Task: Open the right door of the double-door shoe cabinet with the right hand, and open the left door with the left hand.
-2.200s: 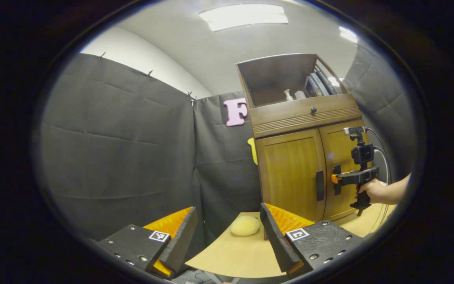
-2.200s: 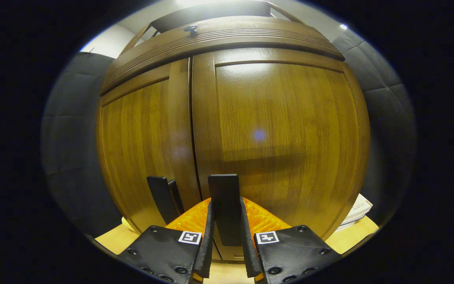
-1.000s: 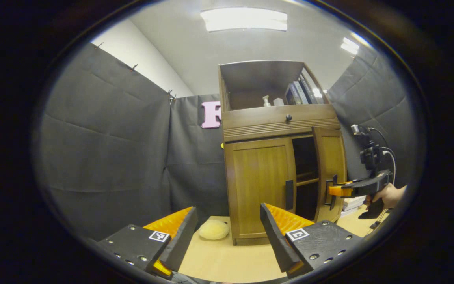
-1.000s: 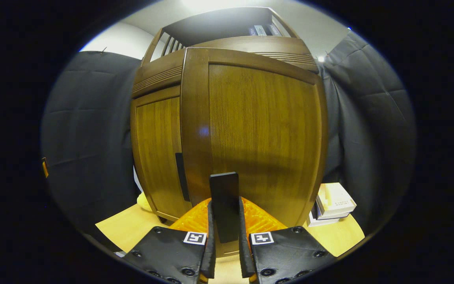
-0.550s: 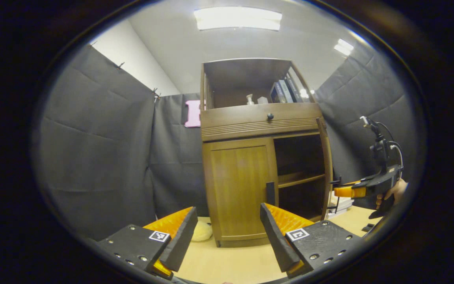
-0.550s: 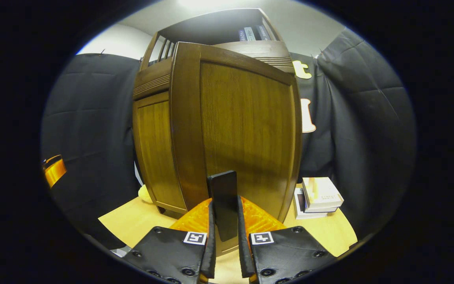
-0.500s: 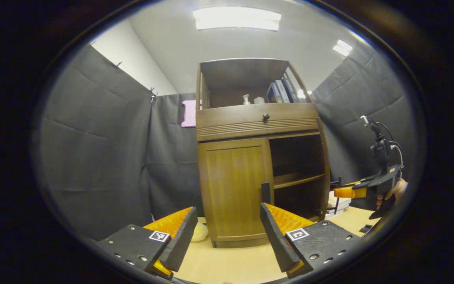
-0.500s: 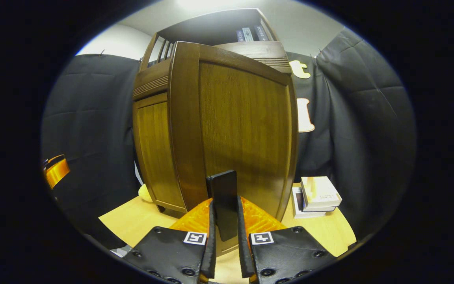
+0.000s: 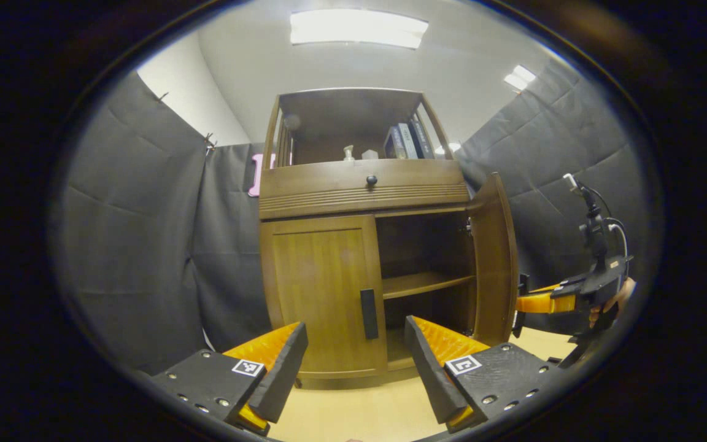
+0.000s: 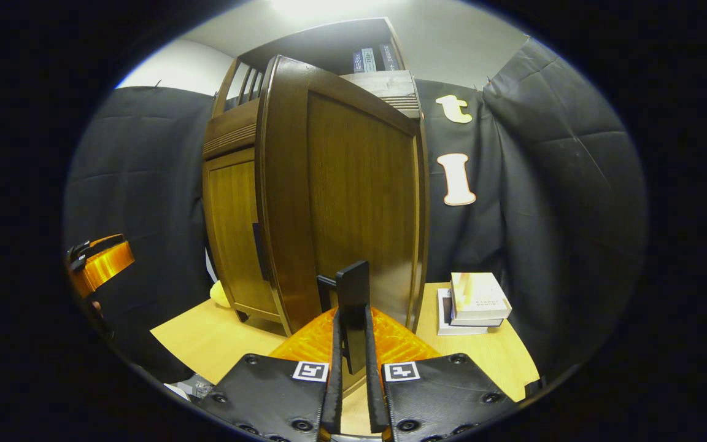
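In the left gripper view, the shoe cabinet (image 9: 353, 202) stands at centre on a pale wooden surface (image 9: 353, 411). It is brown wood with visible grain, an open top shelf and a drawer with a round dark knob (image 9: 371, 180) beneath it. The left door (image 9: 323, 294) is closed flat, with a dark upright handle (image 9: 369, 314) near its inner edge. The right door (image 9: 493, 261) is swung wide open toward 3 o'clock, baring a dark interior crossed by one inner shelf (image 9: 426, 283). On the top shelf stand books (image 9: 405, 141) and a small bottle (image 9: 348, 153). The left gripper (image 9: 353, 359) sits at 6 o'clock, spread apart and holding nothing, short of the left door. At 3 o'clock the right gripper (image 9: 522, 304), held by a hand (image 9: 617, 301), meets the outer face of the open door.

In the right gripper view, the right door (image 10: 353, 196) stands ahead at 12 o'clock, glossy and panelled. The right gripper (image 10: 352, 353) is clenched on the door's dark handle (image 10: 352, 307), one finger pressed to each side of it. The closed left door (image 10: 231, 233) lies toward 9 o'clock. A stack of books (image 10: 475, 302) rests on the surface (image 10: 206, 344) at 4 o'clock. The left gripper (image 10: 99, 261) appears at 9 o'clock.
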### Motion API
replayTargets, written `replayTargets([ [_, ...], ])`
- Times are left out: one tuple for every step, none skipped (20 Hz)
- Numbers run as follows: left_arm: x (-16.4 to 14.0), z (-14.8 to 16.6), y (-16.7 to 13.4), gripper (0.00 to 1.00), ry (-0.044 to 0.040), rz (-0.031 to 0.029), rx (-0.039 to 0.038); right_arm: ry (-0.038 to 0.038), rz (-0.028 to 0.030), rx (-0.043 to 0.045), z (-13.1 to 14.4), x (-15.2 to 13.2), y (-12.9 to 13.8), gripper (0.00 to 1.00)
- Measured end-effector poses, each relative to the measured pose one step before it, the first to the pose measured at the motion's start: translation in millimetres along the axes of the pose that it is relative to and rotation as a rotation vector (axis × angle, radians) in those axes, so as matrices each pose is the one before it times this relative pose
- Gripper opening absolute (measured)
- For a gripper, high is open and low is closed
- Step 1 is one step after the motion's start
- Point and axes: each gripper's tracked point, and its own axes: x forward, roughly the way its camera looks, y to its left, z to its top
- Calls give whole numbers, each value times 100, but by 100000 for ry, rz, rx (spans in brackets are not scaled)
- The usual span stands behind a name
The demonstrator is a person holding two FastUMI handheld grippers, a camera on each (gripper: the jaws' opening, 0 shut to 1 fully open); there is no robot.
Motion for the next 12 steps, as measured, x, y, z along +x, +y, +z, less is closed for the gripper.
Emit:
replayTargets([
  [58, -40, -74, 93, 126, -413, 126, 118, -89, -119, -13, -107, -328, 16],
  [0, 11, 1, 93, 215, -164, 144, 366, -180, -203, -63, -48, -331, 16],
  [98, -50, -35, 93, 184, -163, 69, 194, -226, -371, -34, -72, -382, 19],
  [73, 64, 45, 93, 60, 21, -32, 246, -349, -194, -101, -98, -439, 16],
  [-9, -29, -51, 93, 79, -147, -52, 143, -486, 63, -15, -103, -520, 19],
  [38, 43, 50, 93, 119, 7, -56, 176, -601, 365, -108, -156, -566, 19],
  [66, -17, -14, 93, 152, -218, 20, 163, -718, 503, -20, -145, -586, 19],
  [55, 14, 34, 93, 143, -28, 87, 153, -840, 465, -141, -77, -688, 15],
  [53, -1, -17, 93, 45, -231, 150, -219, -909, 511, 101, -117, -745, 15],
  [51, 35, 17, 93, 132, -134, 135, -66, -795, 580, -34, -159, -663, 15],
  [60, -34, -33, 93, 161, -185, 88, -88, -781, 476, 42, -103, -627, 15],
  [5, 18, -41, 93, 167, -266, -80, -82, -922, 385, -98, -121, -688, 19],
])
